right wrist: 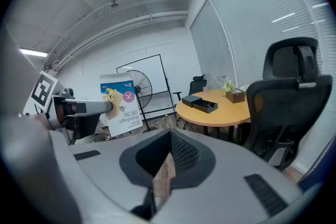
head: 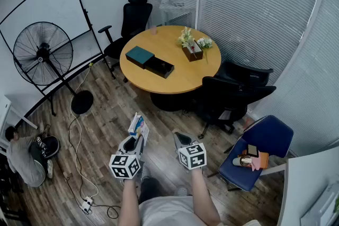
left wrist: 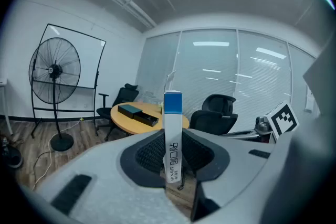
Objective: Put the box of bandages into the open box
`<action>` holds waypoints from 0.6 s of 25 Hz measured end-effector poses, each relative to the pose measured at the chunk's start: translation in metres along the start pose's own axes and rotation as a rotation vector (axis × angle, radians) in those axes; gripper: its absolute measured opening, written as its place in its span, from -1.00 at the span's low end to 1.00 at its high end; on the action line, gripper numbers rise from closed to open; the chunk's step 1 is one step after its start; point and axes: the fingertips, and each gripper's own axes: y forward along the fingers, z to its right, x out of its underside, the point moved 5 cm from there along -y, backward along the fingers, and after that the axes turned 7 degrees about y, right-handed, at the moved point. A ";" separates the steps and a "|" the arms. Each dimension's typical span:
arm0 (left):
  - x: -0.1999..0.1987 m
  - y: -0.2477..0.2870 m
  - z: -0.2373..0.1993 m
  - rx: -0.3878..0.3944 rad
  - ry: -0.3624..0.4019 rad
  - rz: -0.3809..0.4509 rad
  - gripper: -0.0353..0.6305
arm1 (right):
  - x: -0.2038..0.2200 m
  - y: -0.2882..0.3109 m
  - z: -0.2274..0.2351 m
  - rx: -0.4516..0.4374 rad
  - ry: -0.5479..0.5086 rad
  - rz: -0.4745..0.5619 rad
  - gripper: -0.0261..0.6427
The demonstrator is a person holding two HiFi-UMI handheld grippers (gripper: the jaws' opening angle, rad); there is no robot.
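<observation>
Head view: a thin cardboard bandage box [head: 136, 124], white with a blue top, is held upright, clamped between the ribbed dark pads of the left gripper [head: 139, 136], well short of the round wooden table [head: 183, 78]. The right gripper [head: 181, 139] is seen beside it, jaws drawn together, nothing between them. On the table, a shallow black open box [head: 159, 66] is set against a flat teal lid [head: 139, 55].

I see a round wooden counter [head: 185, 74] with a flower planter [head: 192, 50] on it and black office chairs [head: 133, 19] around it. A standing fan [head: 42, 54] fronts the whiteboard [head: 39, 5]. Clutter sits on a blue chair [head: 267, 137], and cables [head: 77, 151] trail over the wood floor [head: 106, 108].
</observation>
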 end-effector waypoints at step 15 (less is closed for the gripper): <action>0.009 0.020 0.009 0.025 -0.028 0.022 -0.62 | 0.007 -0.021 0.046 0.046 0.127 0.006 -0.93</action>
